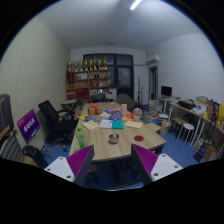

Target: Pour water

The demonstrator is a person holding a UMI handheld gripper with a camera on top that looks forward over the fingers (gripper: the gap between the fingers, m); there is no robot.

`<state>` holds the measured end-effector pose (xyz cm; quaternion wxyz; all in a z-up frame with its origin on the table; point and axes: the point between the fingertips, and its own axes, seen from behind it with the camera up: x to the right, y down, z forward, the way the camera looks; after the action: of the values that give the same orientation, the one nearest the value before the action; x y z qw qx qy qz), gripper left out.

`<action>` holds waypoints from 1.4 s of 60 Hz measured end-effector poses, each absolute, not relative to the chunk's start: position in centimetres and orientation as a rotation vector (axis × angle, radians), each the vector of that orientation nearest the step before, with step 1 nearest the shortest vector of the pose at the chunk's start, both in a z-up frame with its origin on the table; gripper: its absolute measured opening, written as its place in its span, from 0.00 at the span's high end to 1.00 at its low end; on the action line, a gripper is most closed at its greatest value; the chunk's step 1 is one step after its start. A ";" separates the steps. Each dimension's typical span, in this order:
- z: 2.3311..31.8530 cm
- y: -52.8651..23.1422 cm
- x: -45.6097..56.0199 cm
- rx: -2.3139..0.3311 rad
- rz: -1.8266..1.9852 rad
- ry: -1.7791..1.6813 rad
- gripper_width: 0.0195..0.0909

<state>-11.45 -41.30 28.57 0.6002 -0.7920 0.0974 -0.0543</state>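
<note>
Approach step: tongs [112, 160] spread, holding nothing, well back from the cluttered desk [120, 138]; water vessel too small to pick out there; next, close in and find it

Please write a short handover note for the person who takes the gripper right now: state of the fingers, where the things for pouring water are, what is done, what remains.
Gripper: open, nothing between the fingers, held well back from the table.
Things: the table ahead is crowded with small items; a small dark cup or bowl stands just beyond the fingers. From here I cannot tell which item holds the water or which one should receive it.
Done: nothing visible; no item is gripped.
Left: move closer, identify the water container and the receiving cup, grip the container, pour.
</note>
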 end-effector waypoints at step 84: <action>8.3 -0.9 -26.5 -1.706 0.129 -0.163 0.64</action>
<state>-26.48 -0.95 8.25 0.6529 -0.7518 -0.0720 0.0571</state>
